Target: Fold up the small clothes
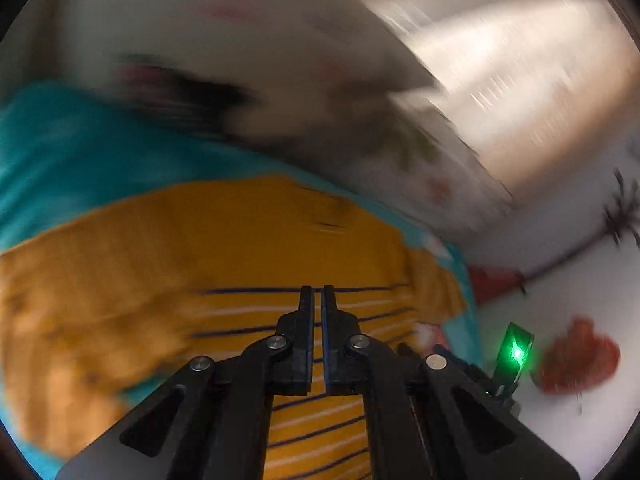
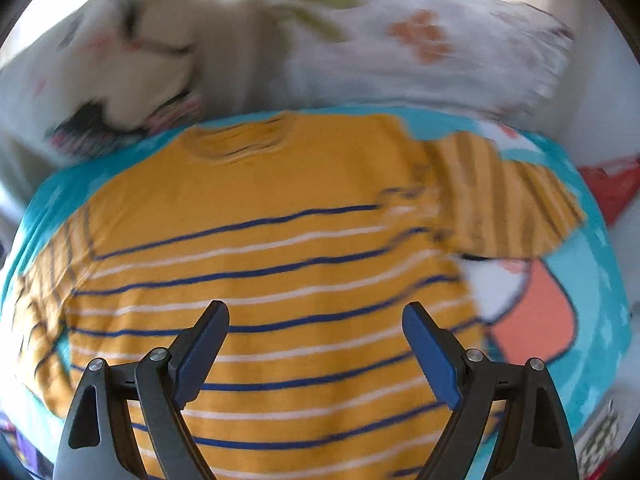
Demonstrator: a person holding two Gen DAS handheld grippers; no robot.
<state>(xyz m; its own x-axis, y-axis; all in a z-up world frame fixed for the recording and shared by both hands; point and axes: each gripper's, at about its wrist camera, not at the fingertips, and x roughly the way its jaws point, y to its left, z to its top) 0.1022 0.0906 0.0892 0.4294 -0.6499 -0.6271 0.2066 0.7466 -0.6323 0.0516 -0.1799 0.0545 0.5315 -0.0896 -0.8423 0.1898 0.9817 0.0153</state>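
Note:
A small yellow-orange sweater (image 2: 280,208) with dark blue and white stripes lies flat on a turquoise cloth (image 2: 592,280), neck hole at the far side, both sleeves spread out. My right gripper (image 2: 316,312) is open and empty, hovering above the sweater's lower body. In the left wrist view the same sweater (image 1: 200,248) shows blurred. My left gripper (image 1: 318,292) has its jaws closed together over the striped part; I see no fabric between them.
White pillows or bedding with flower prints (image 2: 400,48) lie beyond the sweater. A white sheet with red motifs (image 1: 576,356) is at the right. The turquoise cloth has a white and coral picture (image 2: 532,320). Both views are motion-blurred.

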